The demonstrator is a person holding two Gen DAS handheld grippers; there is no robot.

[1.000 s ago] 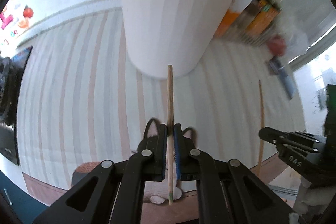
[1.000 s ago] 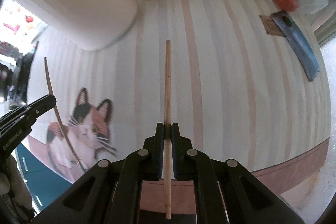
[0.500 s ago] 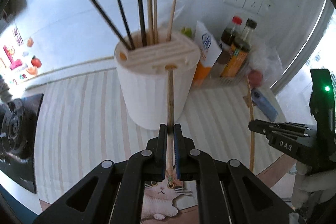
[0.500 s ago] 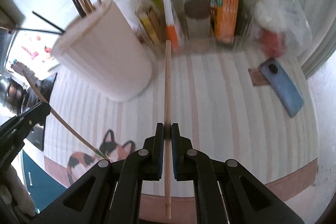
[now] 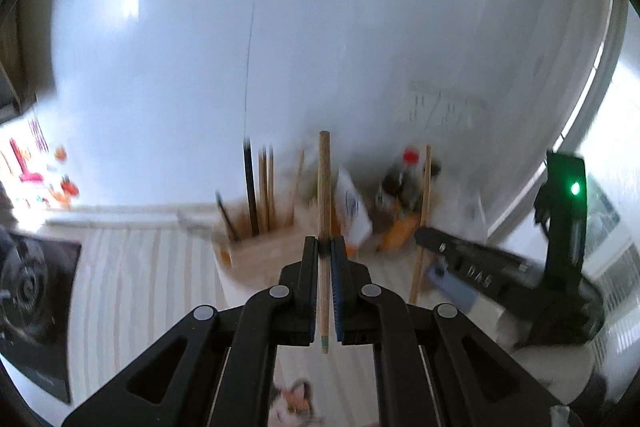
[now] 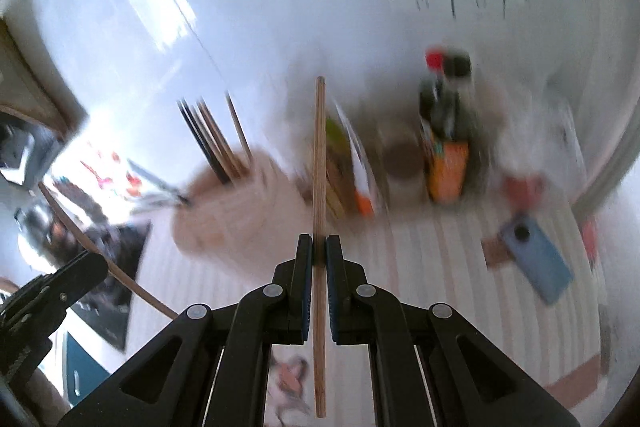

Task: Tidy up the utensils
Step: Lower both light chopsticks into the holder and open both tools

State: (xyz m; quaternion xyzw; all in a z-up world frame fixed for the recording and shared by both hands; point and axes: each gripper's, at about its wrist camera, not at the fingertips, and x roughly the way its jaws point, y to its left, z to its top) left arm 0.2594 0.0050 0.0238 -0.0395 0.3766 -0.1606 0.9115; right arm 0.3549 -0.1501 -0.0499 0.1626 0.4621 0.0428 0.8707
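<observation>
Both tongs raised above the striped worktop (image 6: pixel 440 267), each clamped on a wooden chopstick.

Left tongs (image 5: pixel 325 255) pinch a chopstick (image 5: pixel 324 187) upright, near side of the utensil holder (image 5: pixel 256 251). Right tongs (image 6: pixel 316 251) grip another chopstick (image 6: pixel 319 155), right of that holder (image 6: pixel 224 211); view blurred.

Chopsticks (image 6: pixel 212 143) stand in the holder (image 6: pixel 240 207); bottles (image 6: pixel 446 135) right of it; phone (image 6: pixel 536 263) farther right.

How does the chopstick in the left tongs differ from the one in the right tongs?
The left chopstick has a green band near its lower end; the right chopstick shows plain wood throughout. The left tongs grip theirs nearer the bottom end; the right tongs grip theirs nearer mid-length. Both are wooden, upright and clamped.
</observation>
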